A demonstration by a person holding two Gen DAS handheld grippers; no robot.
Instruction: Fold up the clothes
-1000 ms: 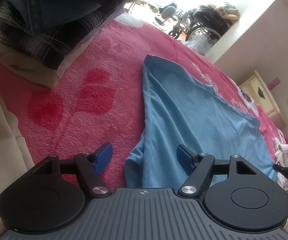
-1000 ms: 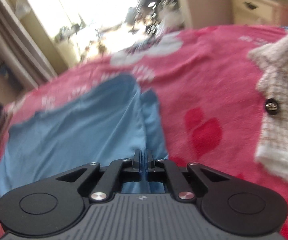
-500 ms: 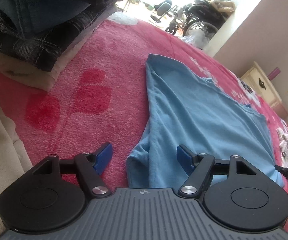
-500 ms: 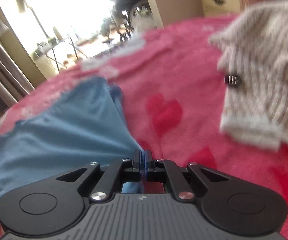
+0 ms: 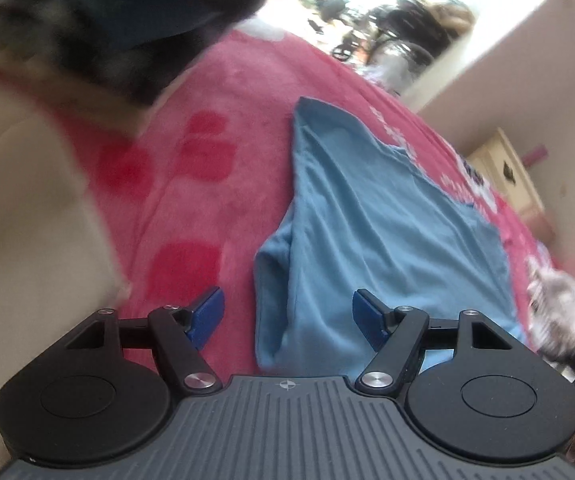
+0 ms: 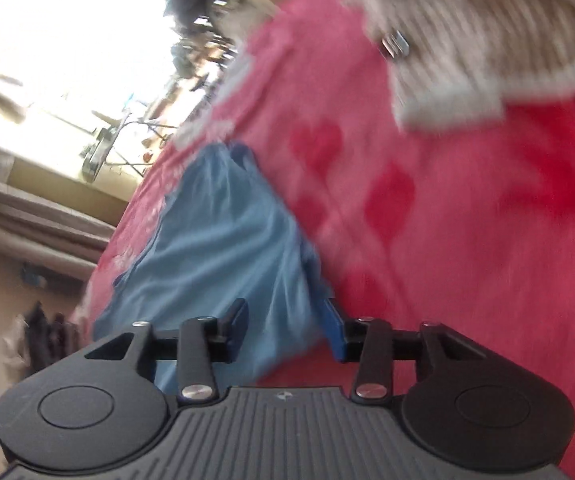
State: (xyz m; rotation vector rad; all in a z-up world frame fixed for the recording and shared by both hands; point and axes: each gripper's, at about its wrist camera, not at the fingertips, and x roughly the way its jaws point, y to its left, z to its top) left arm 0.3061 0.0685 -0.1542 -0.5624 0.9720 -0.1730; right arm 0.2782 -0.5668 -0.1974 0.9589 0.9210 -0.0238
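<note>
Your right gripper point(image 6: 285, 330) let go, jaws now apart like the left gripper point(image 5: 287, 316), leaving the blue shirt point(image 5: 375, 236) rumpled on the bed point(image 5: 223, 92).

The left black two-finger gripper with blue pads point(image 5: 287, 316) is spread wide, its fingers well apart and gripping nothing; its body sits level in its own wrist view; the right black two-finger gripper with blue pads point(image 6: 285, 330) also stands parted, though less widely; its view is tilted and blurred, so the wrist's exact pose is unclear.
</note>
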